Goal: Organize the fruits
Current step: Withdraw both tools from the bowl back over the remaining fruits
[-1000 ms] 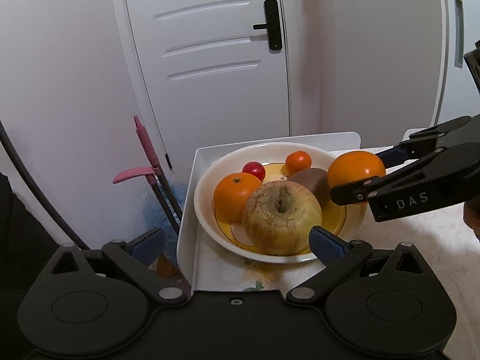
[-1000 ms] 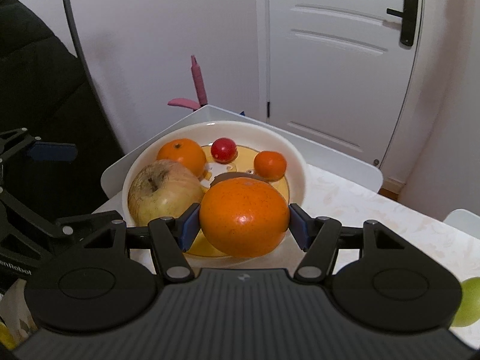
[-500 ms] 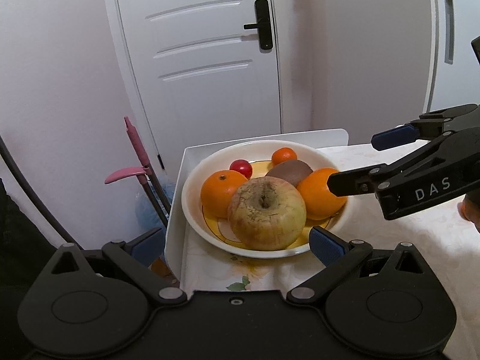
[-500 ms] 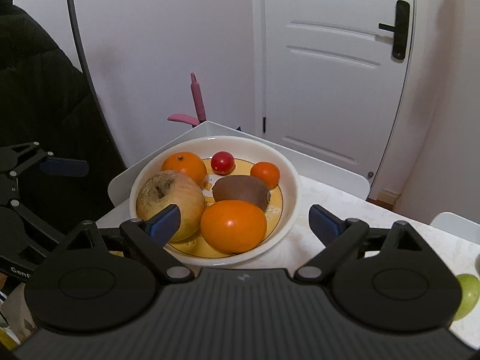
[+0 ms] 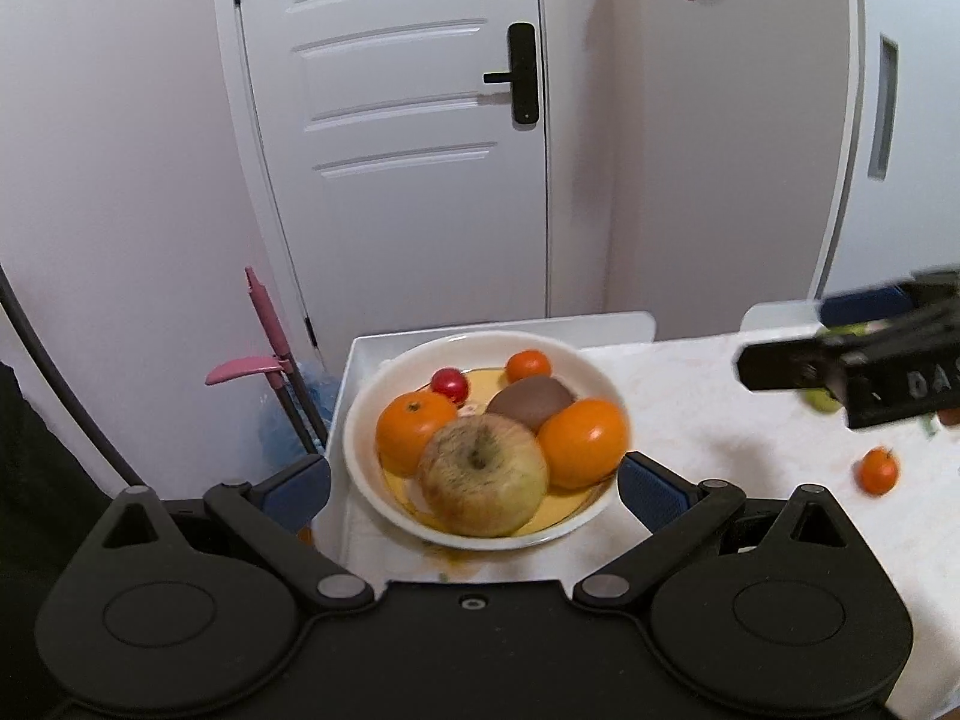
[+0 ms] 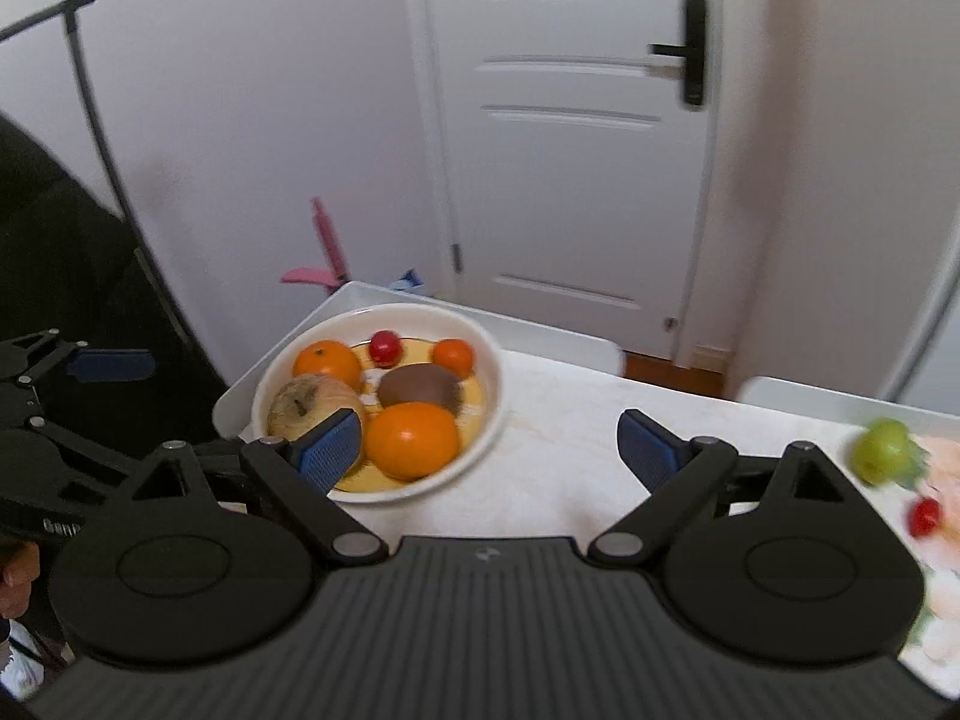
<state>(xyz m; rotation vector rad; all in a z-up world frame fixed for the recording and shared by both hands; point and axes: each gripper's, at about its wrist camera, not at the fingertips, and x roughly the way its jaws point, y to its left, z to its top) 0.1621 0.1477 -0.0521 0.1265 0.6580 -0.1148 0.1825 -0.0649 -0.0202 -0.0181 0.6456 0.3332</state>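
Note:
A white bowl (image 5: pixel 591 363) (image 6: pixel 489 390) holds a large orange (image 5: pixel 585 443) (image 6: pixel 413 441), a yellowish apple (image 5: pixel 483 483) (image 6: pixel 306 402), a second orange (image 5: pixel 414 423), a brown kiwi (image 5: pixel 531 399) (image 6: pixel 420 387), a small tangerine (image 5: pixel 528 365) and a red cherry tomato (image 5: pixel 450 384). My left gripper (image 5: pixel 474 489) is open and empty just in front of the bowl. My right gripper (image 6: pixel 489 450) is open and empty, drawn back to the right of the bowl. It appears at the right of the left wrist view (image 5: pixel 870 354).
Loose on the white table (image 6: pixel 558 420) to the right lie a green fruit (image 6: pixel 882 450), a red cherry tomato (image 6: pixel 924 516) and a small tangerine (image 5: pixel 879 471). A pink-handled broom (image 5: pixel 270 354) leans by the wall left of the table. A white door stands behind.
My right gripper opened and left the large orange in the bowl, then pulled back up and to the right. My left gripper drew back a little.

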